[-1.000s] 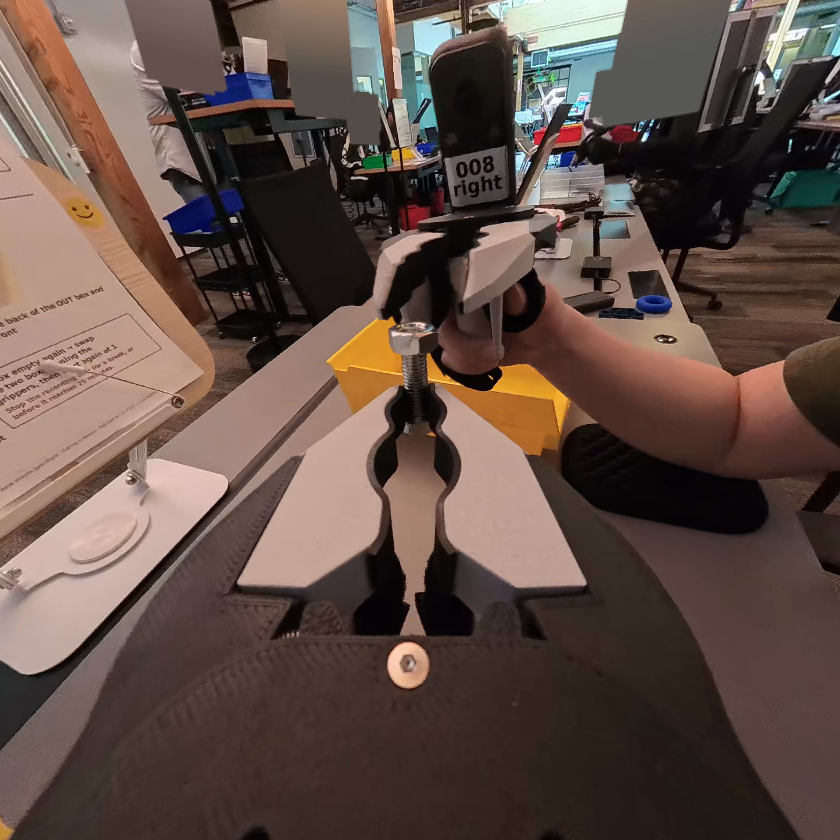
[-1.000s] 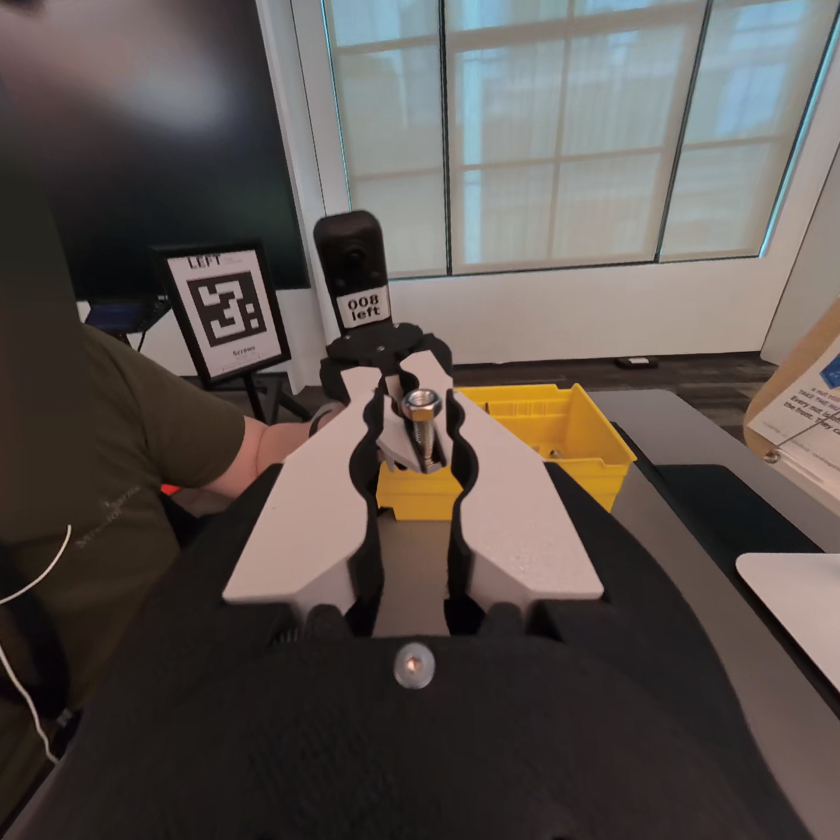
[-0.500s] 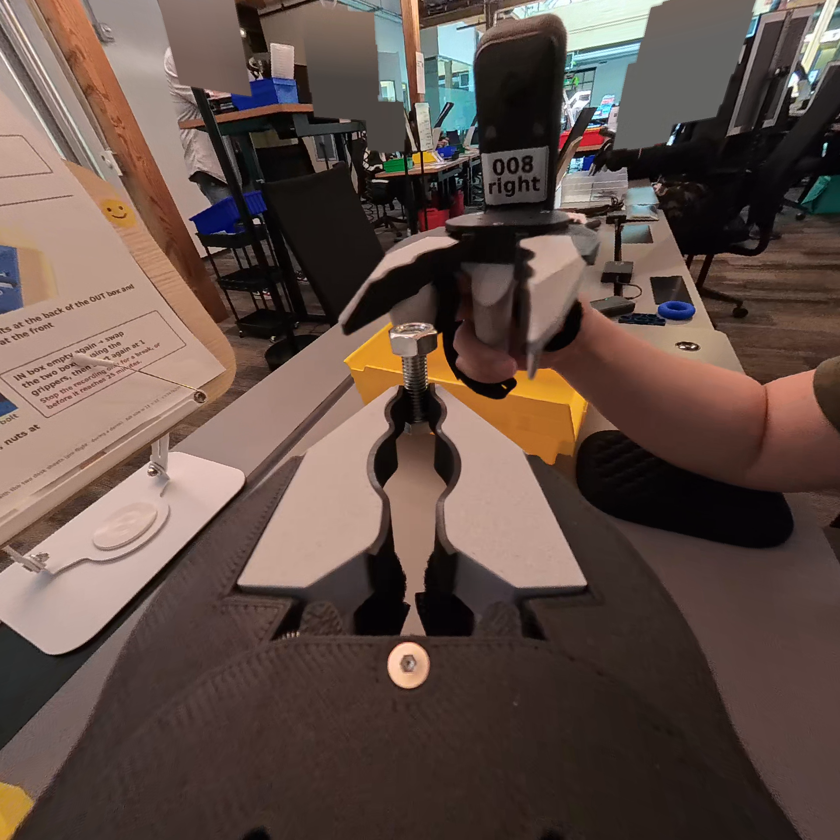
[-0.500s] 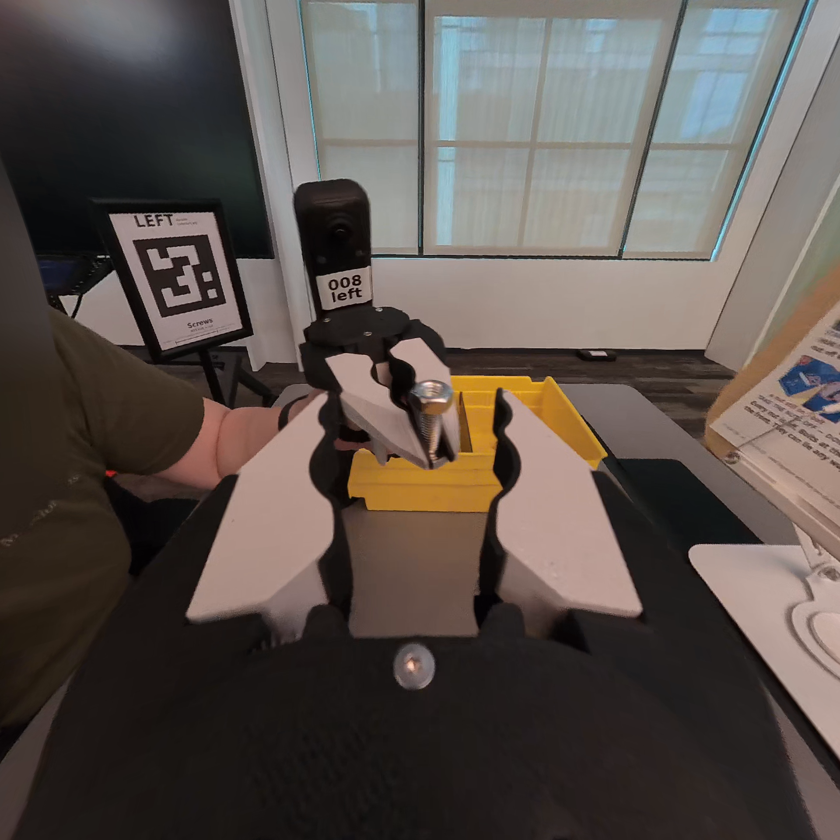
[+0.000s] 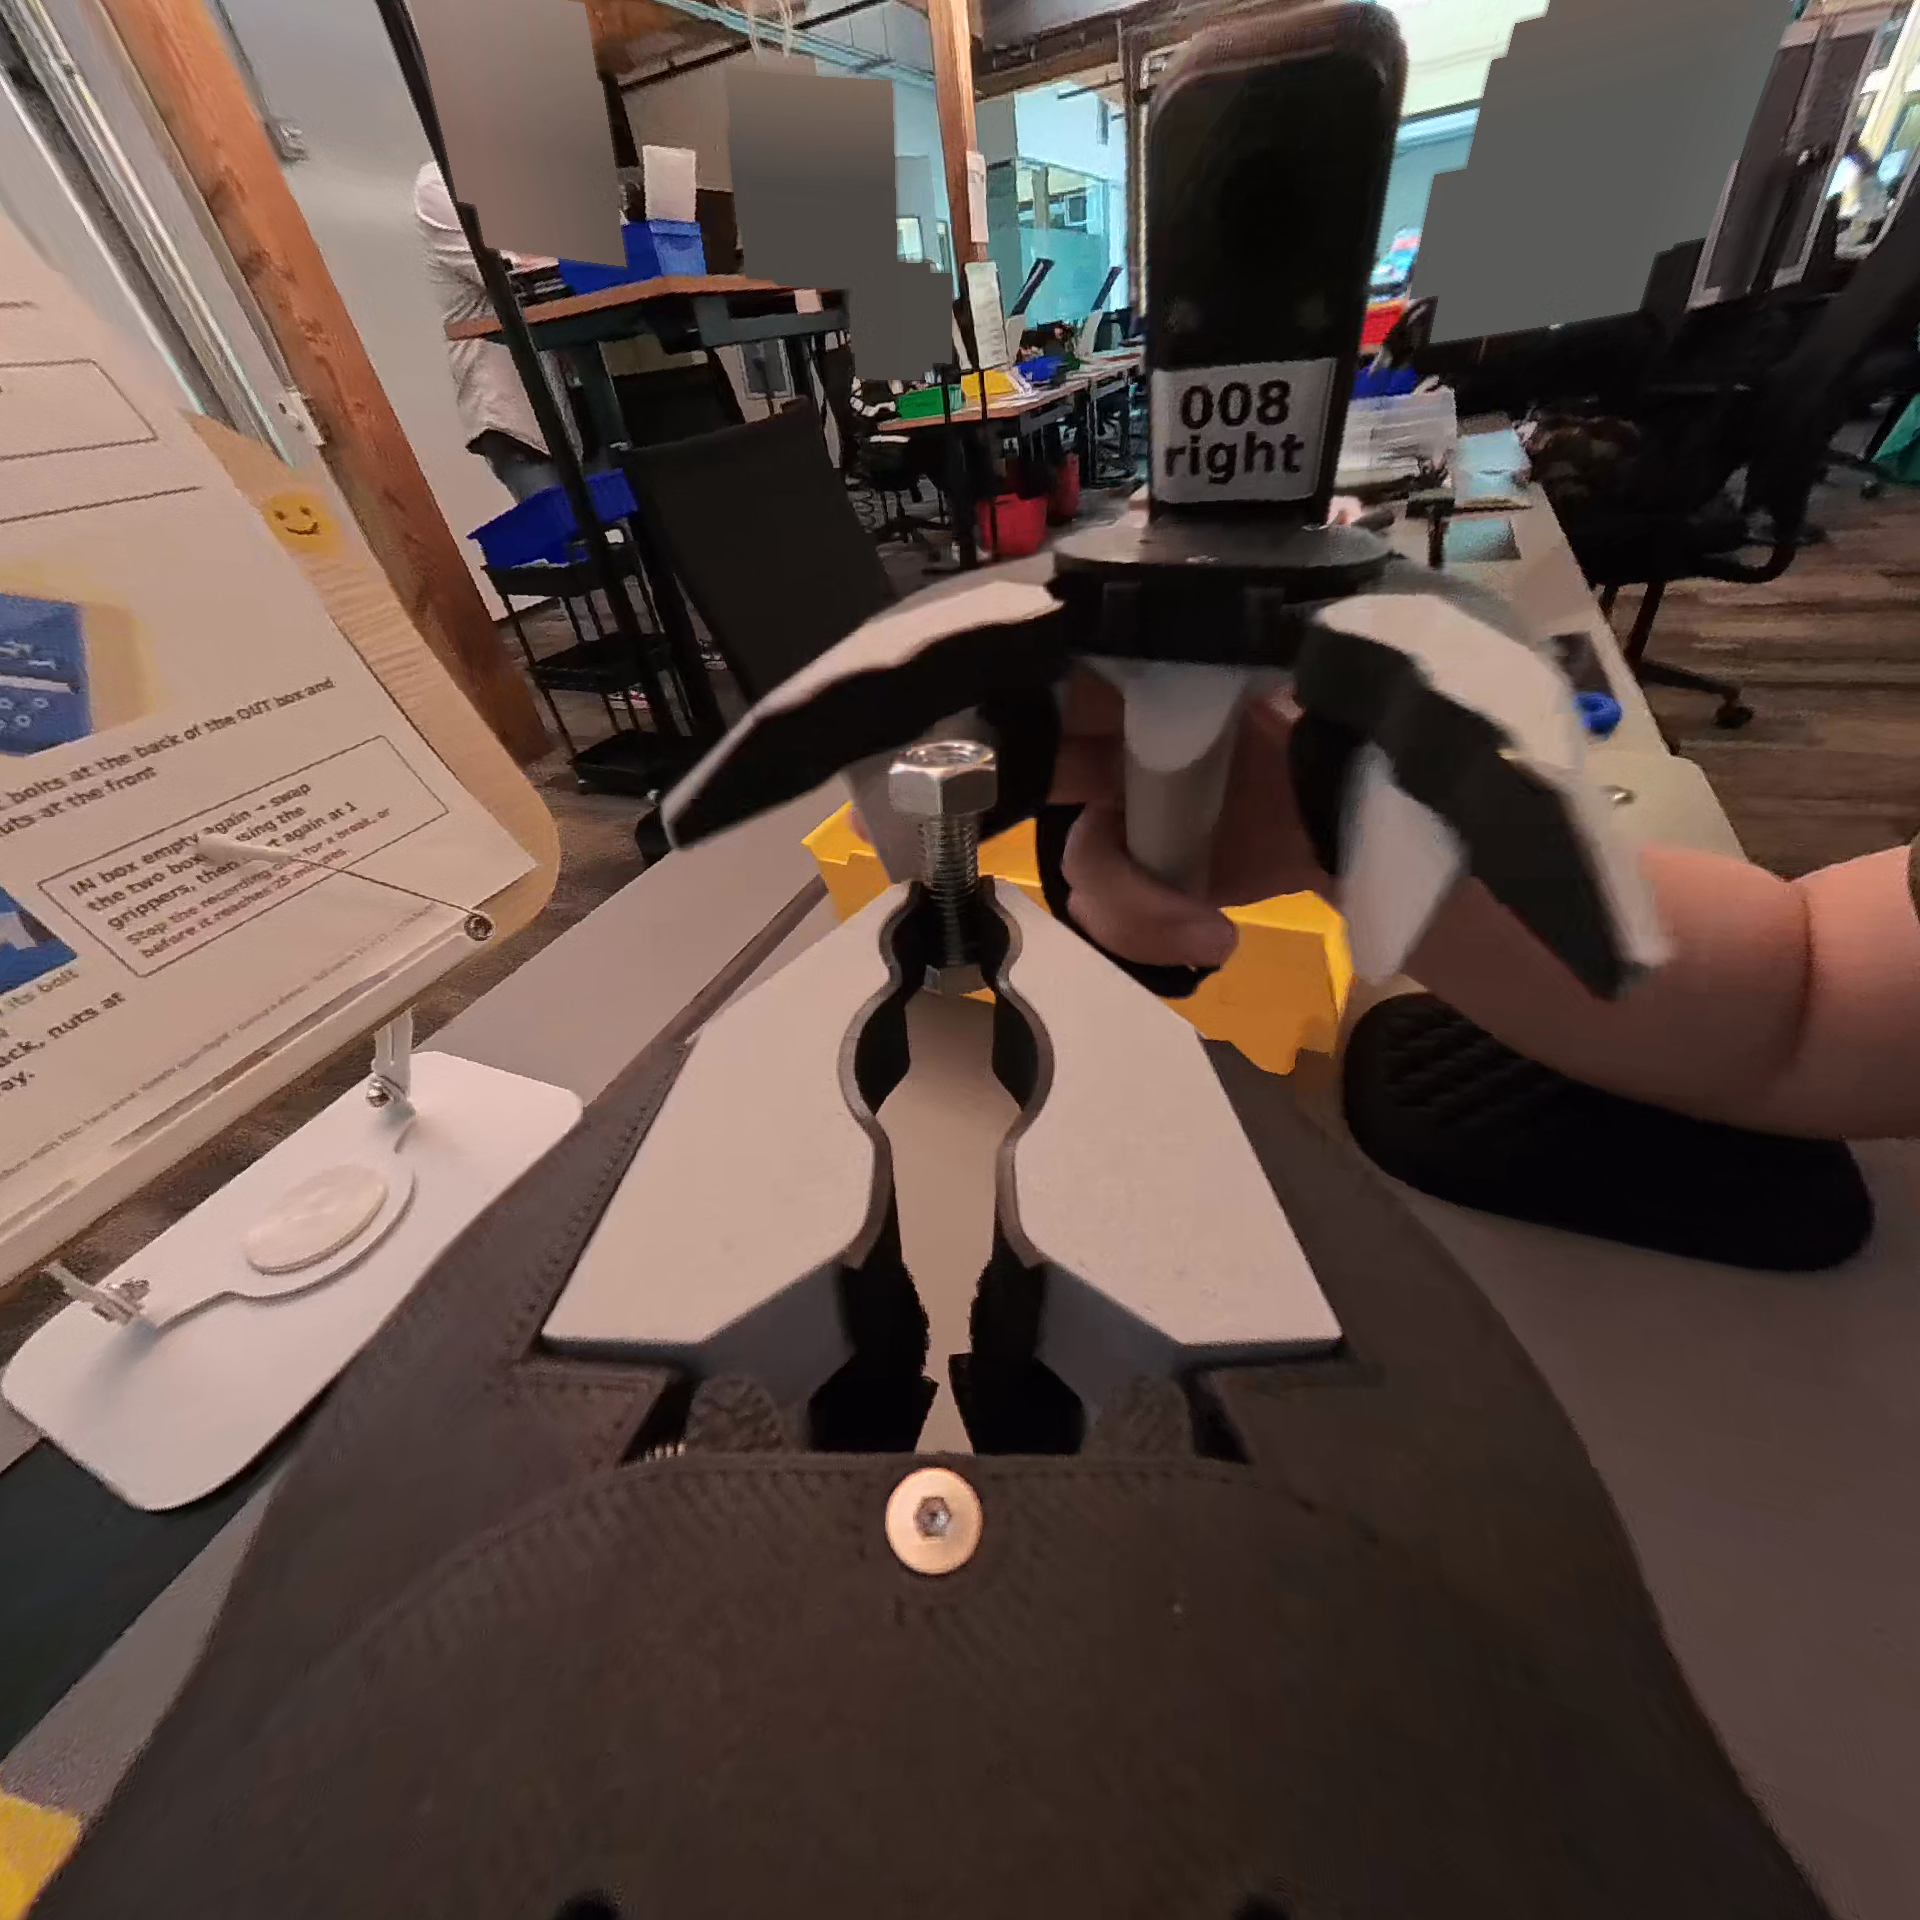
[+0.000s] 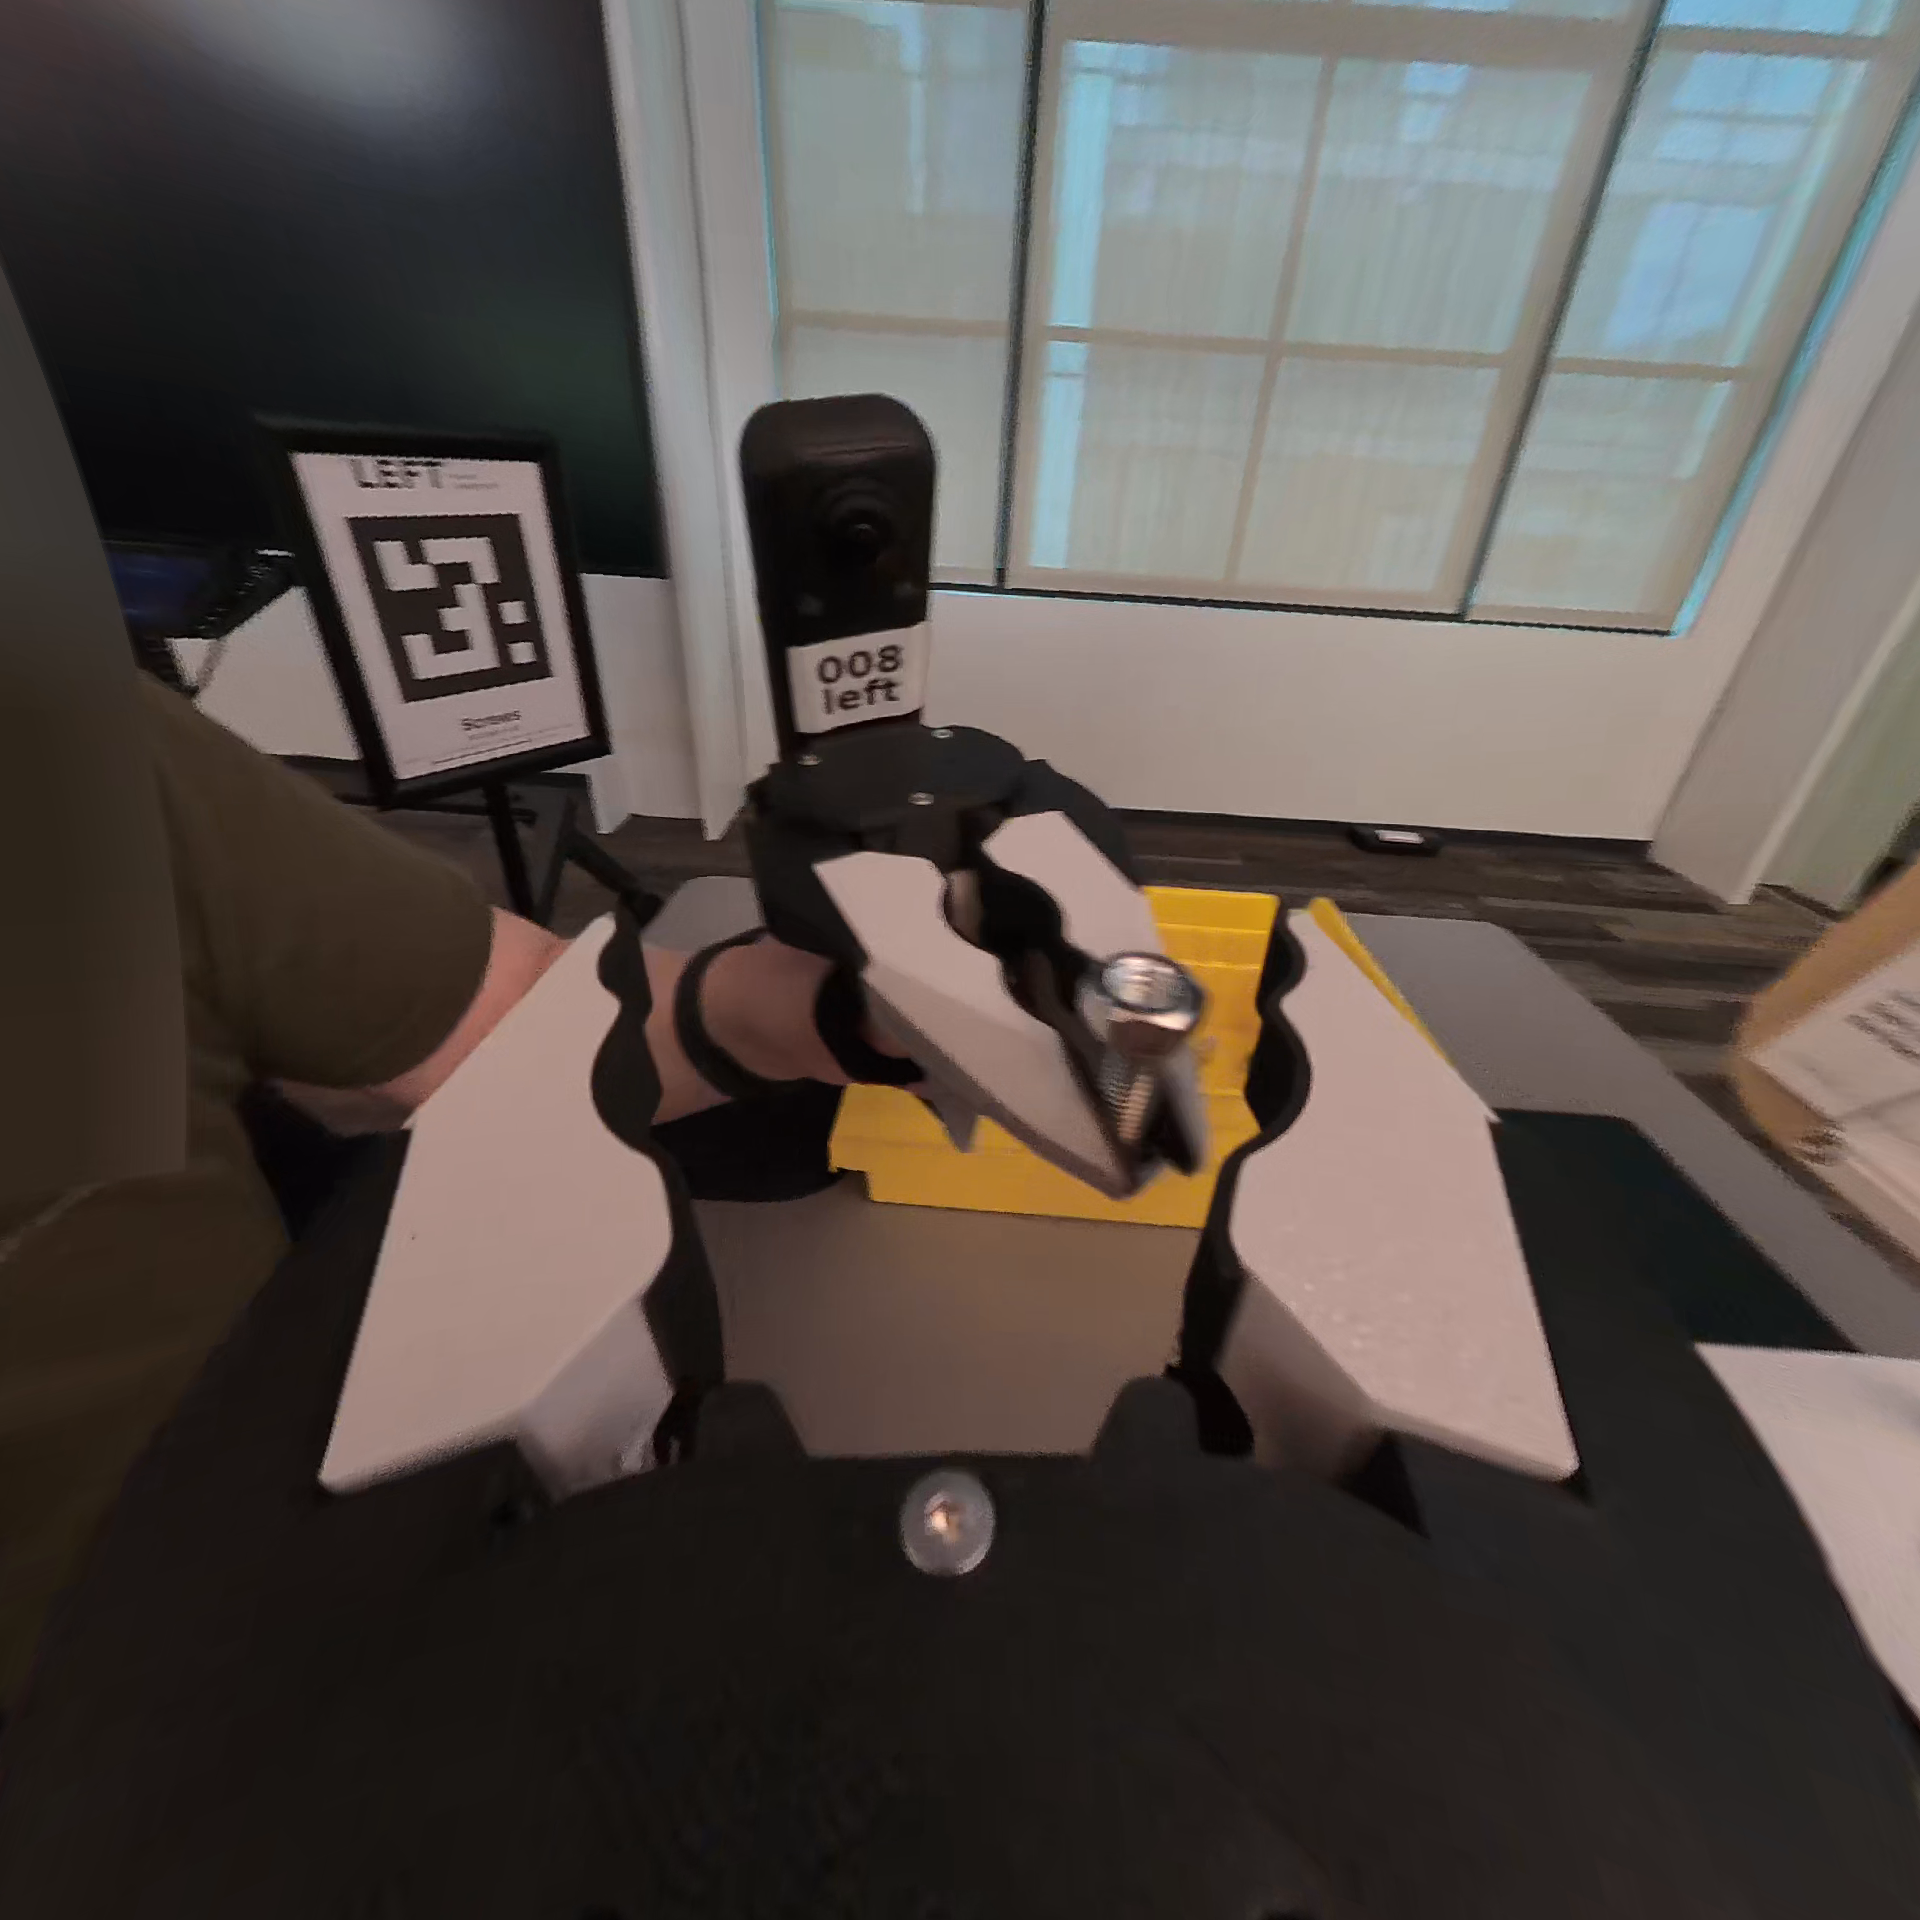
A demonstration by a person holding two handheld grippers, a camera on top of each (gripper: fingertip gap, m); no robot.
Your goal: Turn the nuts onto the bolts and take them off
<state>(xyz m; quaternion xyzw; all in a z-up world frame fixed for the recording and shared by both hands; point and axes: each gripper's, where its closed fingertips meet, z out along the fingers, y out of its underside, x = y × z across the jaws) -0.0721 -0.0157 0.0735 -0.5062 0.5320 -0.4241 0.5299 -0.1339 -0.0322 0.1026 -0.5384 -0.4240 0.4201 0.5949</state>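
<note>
One bolt: hex bolt (image 5: 948,894) stands upright, shank clamped between the left gripper (image 5: 951,940) fingers' tips
One nut: hex nut (image 5: 940,781) sits at the bolt's top, just above those tips
Right gripper (image 6: 951,1049): fingers spread wide, holding nothing; nut lies beyond them, right of centre
Doing it well: centre the spread fingers on the nut's flats, close squarely, likely turn about the bolt's axis
One bin: yellow bin (image 6: 1039,1169) on the counter (image 6: 935,1288), beyond both

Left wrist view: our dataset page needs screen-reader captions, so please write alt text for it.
The left gripper holds a threaded steel bolt upright, a hexagonal steel nut at its top. Beyond it the right gripper is wide open above a yellow plastic bin.
</note>
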